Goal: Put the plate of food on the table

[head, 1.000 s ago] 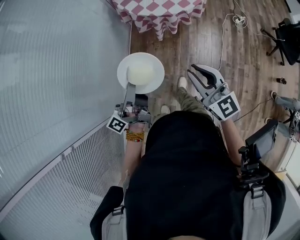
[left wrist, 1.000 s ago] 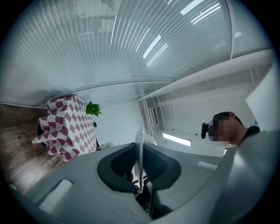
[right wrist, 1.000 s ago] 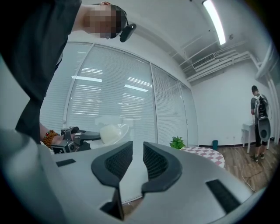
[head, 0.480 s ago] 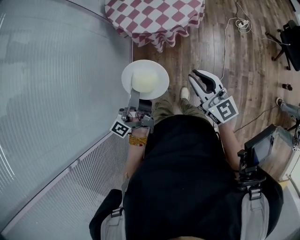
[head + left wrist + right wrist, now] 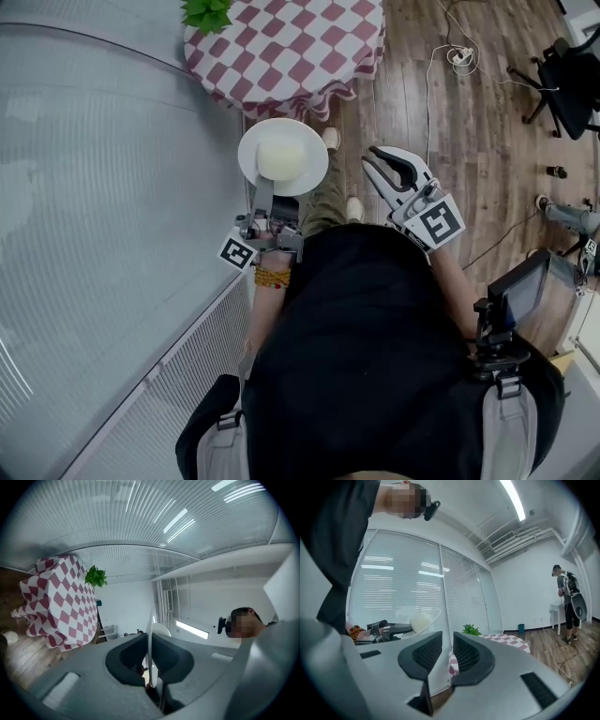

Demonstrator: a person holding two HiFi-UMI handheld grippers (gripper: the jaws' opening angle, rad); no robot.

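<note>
A white plate (image 5: 309,155) carrying a pale mound of food (image 5: 279,157) hangs level over the wooden floor, just short of the round table with a red-and-white checked cloth (image 5: 291,47). My left gripper (image 5: 265,199) is shut on the plate's near rim. In the left gripper view the plate (image 5: 150,639) runs edge-on between the jaws of the left gripper (image 5: 151,670). My right gripper (image 5: 371,156) floats open and empty to the right of the plate. From the right gripper (image 5: 447,644) I see the plate (image 5: 432,615), the food (image 5: 419,620) and the table (image 5: 506,641).
A glass wall with blinds (image 5: 112,187) runs along the left. A green plant (image 5: 208,11) stands on the table's far side. Cables and a power strip (image 5: 459,56) lie on the floor; a dark chair (image 5: 572,75) stands at the right. Another person (image 5: 568,602) stands far off.
The checked table has come closer and shows more fully, with the plant now in sight. The plate, still in the left gripper, has neared the table's edge. The right gripper stays alongside.
</note>
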